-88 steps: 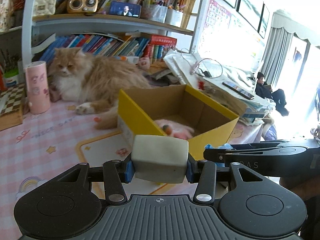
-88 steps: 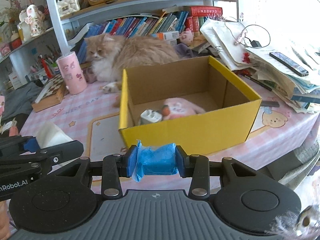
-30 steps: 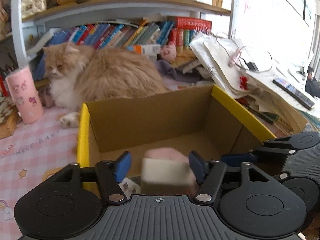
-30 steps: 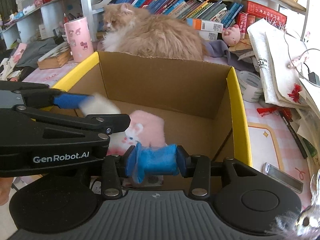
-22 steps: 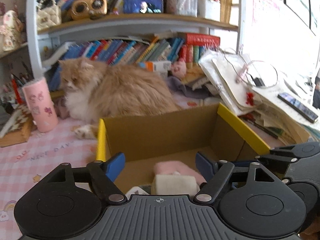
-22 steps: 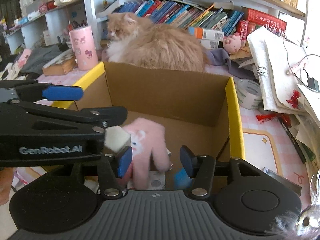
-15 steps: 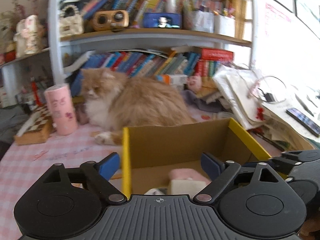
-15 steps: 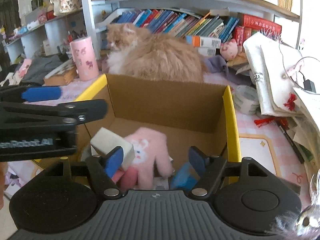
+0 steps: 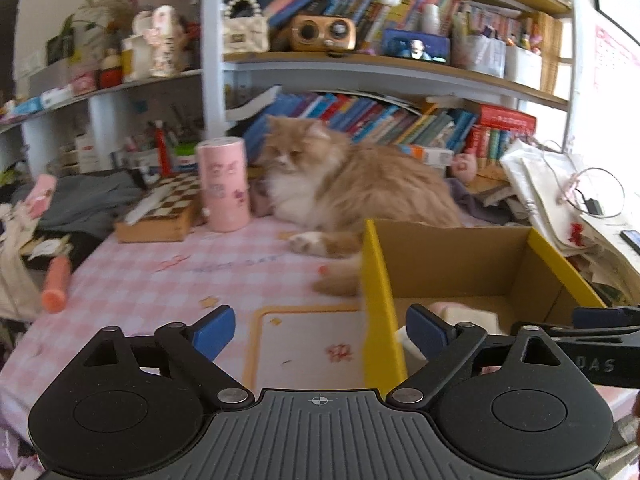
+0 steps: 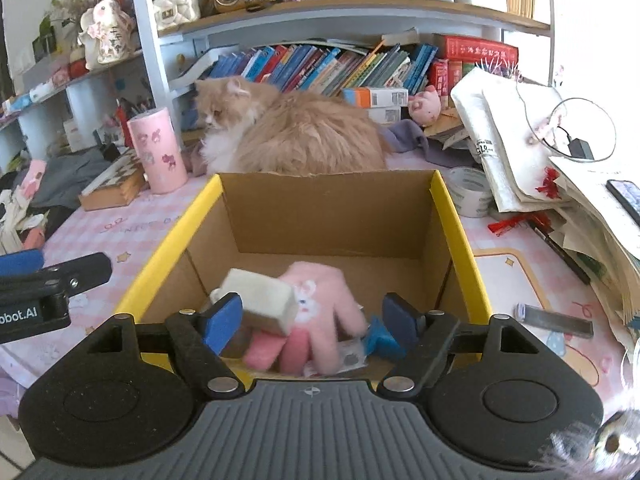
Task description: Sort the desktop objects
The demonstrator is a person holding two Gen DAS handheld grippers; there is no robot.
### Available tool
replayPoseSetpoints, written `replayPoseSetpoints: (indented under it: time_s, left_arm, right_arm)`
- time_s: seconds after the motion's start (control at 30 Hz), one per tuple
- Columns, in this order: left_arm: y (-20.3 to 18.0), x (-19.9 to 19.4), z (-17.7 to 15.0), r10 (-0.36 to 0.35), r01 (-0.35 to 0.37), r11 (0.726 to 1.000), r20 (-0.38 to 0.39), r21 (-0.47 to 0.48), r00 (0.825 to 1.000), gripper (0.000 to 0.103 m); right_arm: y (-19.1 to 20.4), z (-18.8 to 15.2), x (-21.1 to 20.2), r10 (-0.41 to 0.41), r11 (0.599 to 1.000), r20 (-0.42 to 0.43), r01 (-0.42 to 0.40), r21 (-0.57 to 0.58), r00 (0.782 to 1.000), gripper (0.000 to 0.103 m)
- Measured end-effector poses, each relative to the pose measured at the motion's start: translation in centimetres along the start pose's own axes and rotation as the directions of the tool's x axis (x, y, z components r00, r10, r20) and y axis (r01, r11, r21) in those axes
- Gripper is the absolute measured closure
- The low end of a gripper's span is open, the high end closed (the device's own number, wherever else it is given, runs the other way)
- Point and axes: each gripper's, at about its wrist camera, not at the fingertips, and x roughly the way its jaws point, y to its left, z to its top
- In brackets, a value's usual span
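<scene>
Both grippers empty over the yellow-rimmed cardboard box (image 10: 332, 216), load dropped inside.

The left gripper (image 9: 320, 330) stands wide with nothing between its blue pads, straddling the box's near-left wall low in its view; the right gripper (image 10: 312, 320), jaws just been opening, is moderately spread and bare, low centre of its frame. The off-white rectangular foam block (image 10: 260, 300) lies tilted on the fluffy pink knitted glove (image 10: 320, 308), the crumpled blue piece (image 10: 382, 340) just beside it at lower right. Risks, as I judge them: the block could slide off the glove; a left finger could catch the box wall; the long-haired ginger-and-white cat (image 10: 288, 132) lying just behind the box could be startled, or step in.
</scene>
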Motion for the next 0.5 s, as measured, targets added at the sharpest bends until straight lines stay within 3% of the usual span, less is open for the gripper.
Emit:
replayPoseSetpoints:
  time_s: [0.3,0.5]
  left_arm:
    - [3.0,-2.9,-2.5,0.013,-0.012,1.0,-0.028,0.013,1.0,0.006]
    - [4.6,-5.1,-4.0,0.002,-0.001,1.0,-0.025,0.008,1.0,0.003]
  right_arm:
    - [3.8,-2.5,-2.9,-0.057,0.998,0.022,0.057,-0.022,0.998,0.025]
    - [6.1,-4.6,-4.8,-0.051,0.998,-0.007,0.051,-0.036,0.999,0.025]
